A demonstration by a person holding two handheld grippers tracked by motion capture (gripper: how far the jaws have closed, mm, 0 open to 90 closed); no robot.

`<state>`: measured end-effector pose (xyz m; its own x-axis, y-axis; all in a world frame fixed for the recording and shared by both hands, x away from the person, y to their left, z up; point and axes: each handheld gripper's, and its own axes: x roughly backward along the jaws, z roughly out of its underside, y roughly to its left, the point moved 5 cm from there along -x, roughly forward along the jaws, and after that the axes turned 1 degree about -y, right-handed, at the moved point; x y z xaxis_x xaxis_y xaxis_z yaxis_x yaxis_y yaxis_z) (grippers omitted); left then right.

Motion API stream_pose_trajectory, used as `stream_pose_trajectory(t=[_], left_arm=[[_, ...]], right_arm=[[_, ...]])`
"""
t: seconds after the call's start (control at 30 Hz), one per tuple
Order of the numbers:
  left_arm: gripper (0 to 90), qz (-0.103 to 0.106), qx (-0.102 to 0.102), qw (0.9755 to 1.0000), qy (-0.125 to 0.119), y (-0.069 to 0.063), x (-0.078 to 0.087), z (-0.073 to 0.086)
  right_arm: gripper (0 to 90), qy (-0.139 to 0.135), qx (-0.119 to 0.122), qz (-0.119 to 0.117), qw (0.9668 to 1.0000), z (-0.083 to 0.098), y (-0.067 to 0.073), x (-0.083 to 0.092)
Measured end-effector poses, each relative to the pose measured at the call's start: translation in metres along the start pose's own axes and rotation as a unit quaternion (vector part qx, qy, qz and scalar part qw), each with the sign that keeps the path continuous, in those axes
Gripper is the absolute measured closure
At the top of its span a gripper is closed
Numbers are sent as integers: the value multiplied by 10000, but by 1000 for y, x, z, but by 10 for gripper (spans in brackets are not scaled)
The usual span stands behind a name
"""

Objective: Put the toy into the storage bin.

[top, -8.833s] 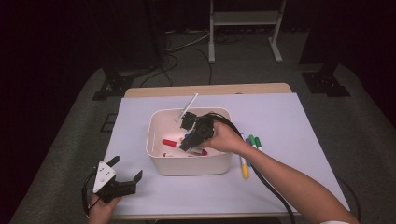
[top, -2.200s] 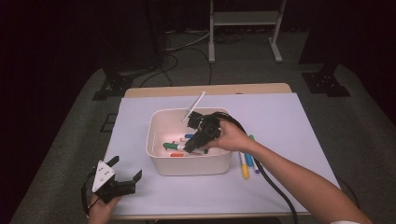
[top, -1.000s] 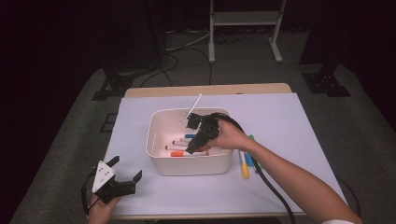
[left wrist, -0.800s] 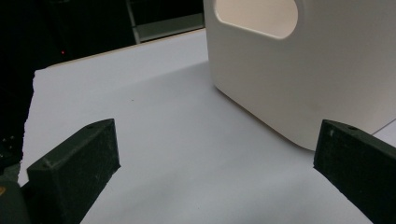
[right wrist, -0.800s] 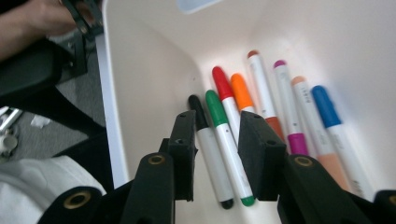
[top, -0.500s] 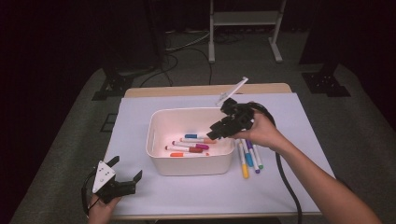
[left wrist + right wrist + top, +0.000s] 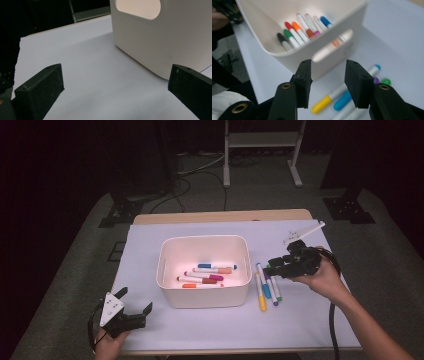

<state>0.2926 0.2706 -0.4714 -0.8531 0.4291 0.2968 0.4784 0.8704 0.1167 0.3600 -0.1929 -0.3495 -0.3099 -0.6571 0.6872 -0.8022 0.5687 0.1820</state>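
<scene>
1. High view: the right gripper (image 7: pixel 280 266) hovered over the loose markers (image 7: pixel 266 287) lying on the surface (image 7: pixel 150 245) just right of the white bin (image 7: pixel 204 294). Its fingers, having just been opening, were parted with nothing between them. Several markers already lay inside the bin. The left gripper (image 7: pixel 134 309) rested near the front-left corner, well apart from the bin.
2. Left gripper view: its fingers (image 7: pixel 40 92) stood wide and released; the bin's wall (image 7: pixel 160 40) rose ahead of the right finger.
3. Right gripper view: fingers (image 7: pixel 303 80) spread and empty, with the yellow marker (image 7: pixel 323 104) and blue marker (image 7: pixel 343 100) just below them. These markers lay touching, so a descent could pinch two together or roll one away; the purple and green caps beyond seemed, in the blur, equally crowded.
</scene>
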Motion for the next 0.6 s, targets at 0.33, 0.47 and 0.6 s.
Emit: stream_pose_trajectory(t=[0.33,0.47,0.6], left_arm=[[0,-6,11,10000,18,1,0,0],[0,-3,21,10000,1,1,0,0],[0,1,19,10000,-5,1,0,0]], right_arm=[[555,231,-647,462,9966,56,-38,-23],[561,380,-830,667,9936,68,-50,-42],[571,396,-956,882,9907,72,-58,-58]])
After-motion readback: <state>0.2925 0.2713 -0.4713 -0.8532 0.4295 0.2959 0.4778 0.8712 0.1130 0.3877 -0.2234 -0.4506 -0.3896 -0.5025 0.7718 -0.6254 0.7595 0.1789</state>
